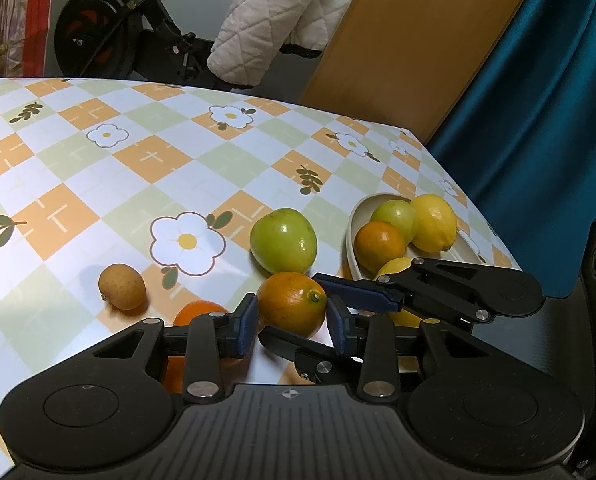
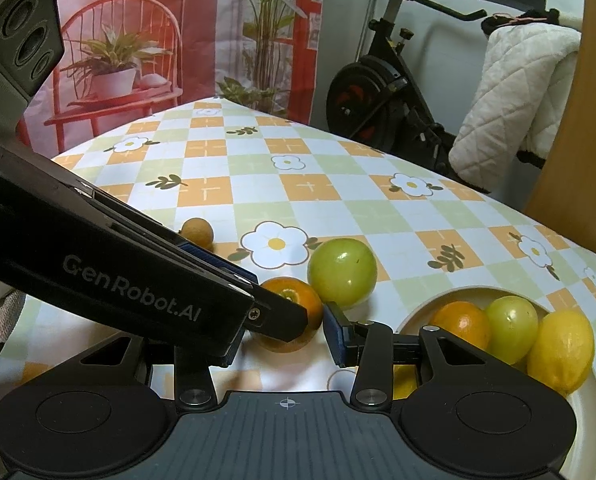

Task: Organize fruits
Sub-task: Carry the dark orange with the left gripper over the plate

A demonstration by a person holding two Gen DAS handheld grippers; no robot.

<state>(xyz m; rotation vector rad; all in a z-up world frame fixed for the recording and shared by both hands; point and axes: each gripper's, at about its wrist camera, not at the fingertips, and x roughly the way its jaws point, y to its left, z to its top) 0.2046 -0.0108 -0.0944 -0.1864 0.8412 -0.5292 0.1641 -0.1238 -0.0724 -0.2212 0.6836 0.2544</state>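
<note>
An orange [image 1: 293, 300] [image 2: 298, 294] rests on the checked tablecloth, and both grippers are on it. My left gripper [image 1: 291, 310] [image 2: 277, 296] has its blue pads pressed on the orange's left and right sides. My right gripper [image 1: 293, 306] [image 2: 285, 328] comes in from the right, one finger behind the orange and one in front, shut on it too. Its left pad is hidden in the right wrist view. The cream bowl [image 1: 352, 232] [image 2: 418, 308] to the right holds an orange, a green fruit and lemons.
A loose green fruit [image 1: 283, 244] [image 2: 342, 272] lies just beyond the held orange. A small brown fruit [image 1: 121, 286] [image 2: 197, 232] sits to the left, and a second orange [image 1: 195, 312] lies by my left finger. The table edge [image 1: 458, 184] runs close behind the bowl.
</note>
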